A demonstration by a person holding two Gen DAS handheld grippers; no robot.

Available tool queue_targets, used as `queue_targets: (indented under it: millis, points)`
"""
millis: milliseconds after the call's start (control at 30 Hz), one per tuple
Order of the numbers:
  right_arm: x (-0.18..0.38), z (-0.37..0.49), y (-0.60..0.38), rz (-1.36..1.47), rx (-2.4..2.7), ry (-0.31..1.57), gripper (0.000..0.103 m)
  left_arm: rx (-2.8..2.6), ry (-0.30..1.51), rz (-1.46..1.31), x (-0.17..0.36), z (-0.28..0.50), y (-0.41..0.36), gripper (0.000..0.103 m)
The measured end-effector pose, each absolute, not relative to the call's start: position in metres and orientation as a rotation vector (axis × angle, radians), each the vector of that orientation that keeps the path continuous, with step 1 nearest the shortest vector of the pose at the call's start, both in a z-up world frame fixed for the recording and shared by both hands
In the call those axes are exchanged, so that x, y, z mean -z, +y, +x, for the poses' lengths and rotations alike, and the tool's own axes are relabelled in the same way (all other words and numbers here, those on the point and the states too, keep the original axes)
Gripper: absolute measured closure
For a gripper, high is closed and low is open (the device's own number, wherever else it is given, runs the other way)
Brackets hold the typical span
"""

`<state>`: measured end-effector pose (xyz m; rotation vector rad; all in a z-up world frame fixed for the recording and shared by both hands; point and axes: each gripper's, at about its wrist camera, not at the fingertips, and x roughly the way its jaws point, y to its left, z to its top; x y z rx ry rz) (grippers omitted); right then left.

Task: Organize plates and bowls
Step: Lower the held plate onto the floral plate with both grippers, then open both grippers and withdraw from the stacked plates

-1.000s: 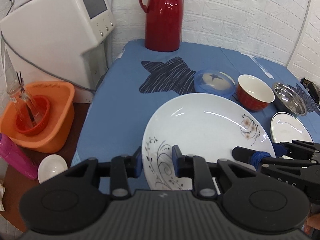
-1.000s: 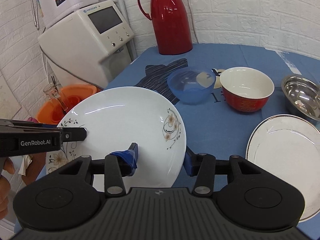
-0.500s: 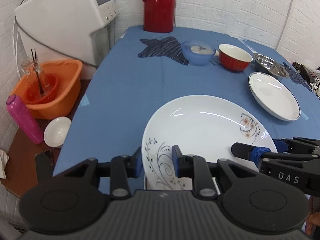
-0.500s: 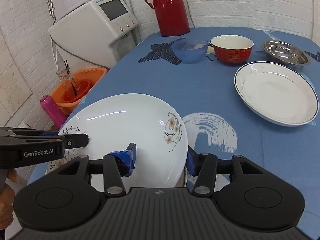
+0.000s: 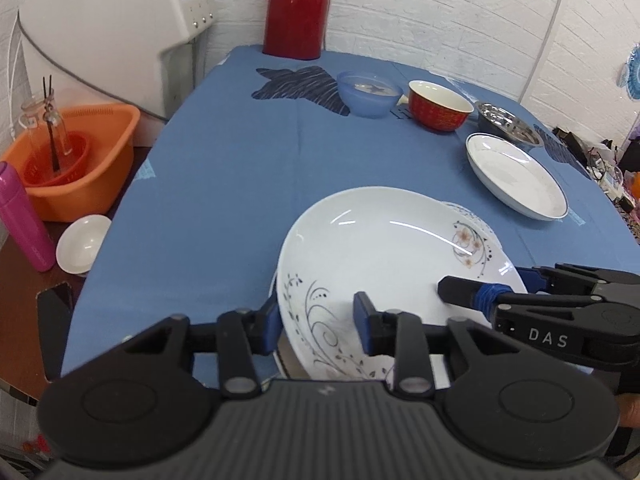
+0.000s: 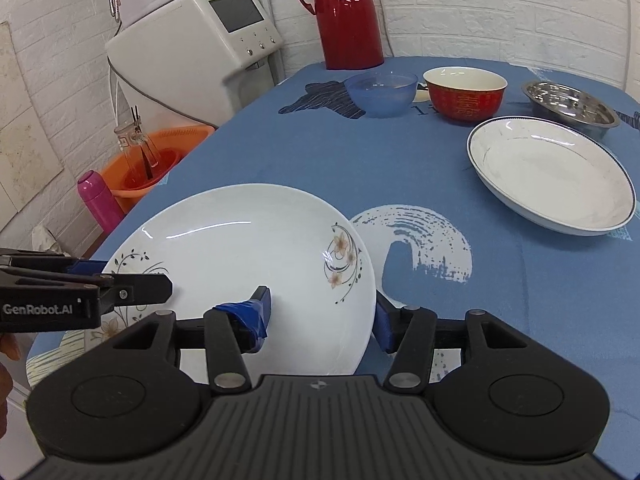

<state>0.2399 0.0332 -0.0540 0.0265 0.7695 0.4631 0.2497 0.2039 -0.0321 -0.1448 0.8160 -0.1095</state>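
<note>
A white floral plate [image 5: 384,248] [image 6: 256,248] hangs tilted over the near end of the blue table [image 5: 224,184]. My left gripper [image 5: 316,320] is shut on its near left rim. My right gripper [image 6: 320,316] is shut on its near right rim, one finger over the plate and one under. Just beneath it lies a second floral plate [image 5: 474,216] [image 6: 106,326], mostly hidden. Farther back stand a blue-rimmed white plate [image 5: 516,176] [image 6: 548,172], a blue plastic bowl [image 5: 368,94] [image 6: 380,92], a red bowl [image 5: 438,106] [image 6: 464,96] and a steel bowl [image 5: 508,124] [image 6: 568,108].
A red thermos [image 5: 296,8] stands at the table's far end beside a white appliance [image 5: 104,28]. Left of the table, lower down, are an orange basin [image 5: 76,156] holding a glass bottle, a pink bottle [image 5: 24,220] and a small white bowl [image 5: 82,242].
Both grippers have carried the floral plate back from beside the bowls to the table's near end and lowered it over the second floral plate. Both grips are unchanged.
</note>
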Motion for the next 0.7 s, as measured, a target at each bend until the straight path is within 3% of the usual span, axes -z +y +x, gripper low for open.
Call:
queue_targets:
  millis: [167,533,700]
  points:
    - [0.056,0.232,0.033,-0.027,-0.475,0.774,0.064,0.11,0.814,-0.15,0.03,0.244,0.209,0.043]
    - [0.028,0.231,0.009,0.05,-0.488,0.733,0.065,0.062,0.789,-0.126,0.013,0.242,0.223,0.043]
    - [0.004,0.242,-0.047,0.151,-0.448,0.732,0.065,0.12,0.783,-0.133,-0.006,0.265,0.202,0.042]
